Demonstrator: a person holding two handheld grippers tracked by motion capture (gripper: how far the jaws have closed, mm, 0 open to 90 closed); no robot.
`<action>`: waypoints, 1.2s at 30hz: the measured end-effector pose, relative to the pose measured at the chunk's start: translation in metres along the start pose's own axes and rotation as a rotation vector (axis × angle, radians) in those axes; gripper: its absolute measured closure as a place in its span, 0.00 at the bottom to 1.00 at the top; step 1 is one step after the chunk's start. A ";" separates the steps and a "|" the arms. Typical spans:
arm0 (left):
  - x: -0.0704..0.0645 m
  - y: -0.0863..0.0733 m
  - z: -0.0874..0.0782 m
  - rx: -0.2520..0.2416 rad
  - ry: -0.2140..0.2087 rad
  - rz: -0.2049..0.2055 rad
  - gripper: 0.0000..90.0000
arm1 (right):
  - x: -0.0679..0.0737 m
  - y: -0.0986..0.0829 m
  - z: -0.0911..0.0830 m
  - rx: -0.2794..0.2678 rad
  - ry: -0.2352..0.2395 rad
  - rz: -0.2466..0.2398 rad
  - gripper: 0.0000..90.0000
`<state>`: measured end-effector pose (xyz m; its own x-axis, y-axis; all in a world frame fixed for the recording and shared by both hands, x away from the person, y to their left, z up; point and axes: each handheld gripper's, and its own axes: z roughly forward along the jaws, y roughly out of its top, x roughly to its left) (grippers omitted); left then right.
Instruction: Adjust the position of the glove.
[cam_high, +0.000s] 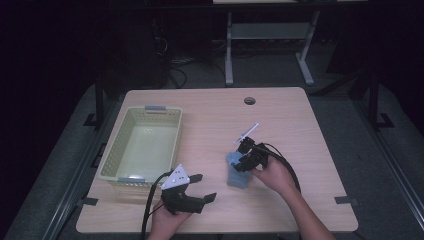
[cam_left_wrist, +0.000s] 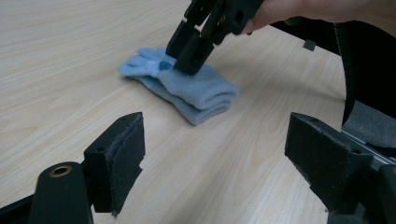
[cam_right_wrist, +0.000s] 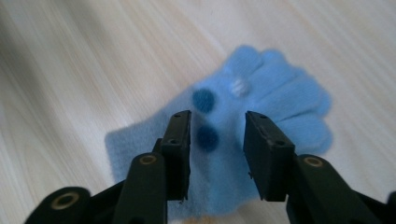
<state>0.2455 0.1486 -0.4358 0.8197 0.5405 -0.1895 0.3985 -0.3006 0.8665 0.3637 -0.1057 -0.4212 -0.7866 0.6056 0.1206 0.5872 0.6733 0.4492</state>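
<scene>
The high view sits above the near edge of the table (cam_high: 280, 115), looking forward and down over the whole top. The left gripper view rides low, looking out between its wide-apart jaws across the table at the blue glove (cam_left_wrist: 187, 88). The right gripper view looks almost straight down, really close, glove between its jaws. All three share that glove.

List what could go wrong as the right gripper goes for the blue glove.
The right gripper stands open over the middle of the blue glove, which looks folded or doubled; closing there may pinch only the top layer, so the rest could unfold or drop. The glove's fingers lie outside the jaws and could drag on the table. The basket sits beyond the open left gripper, so the carry might brush it.
</scene>
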 end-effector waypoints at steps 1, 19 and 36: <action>0.000 0.000 0.000 0.001 0.004 -0.008 0.23 | 0.000 -0.001 -0.001 -0.017 0.003 0.005 0.72; 0.007 0.001 0.021 0.097 0.001 -0.132 0.24 | -0.008 -0.018 0.001 -0.094 0.067 0.105 0.60; 0.030 0.037 0.065 0.123 -0.072 -0.321 0.31 | -0.018 -0.064 -0.011 -0.225 0.103 0.359 0.28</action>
<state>0.3116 0.1030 -0.4391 0.6698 0.5673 -0.4791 0.6836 -0.2190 0.6963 0.3380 -0.1641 -0.4419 -0.5613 0.7315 0.3870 0.7800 0.3112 0.5429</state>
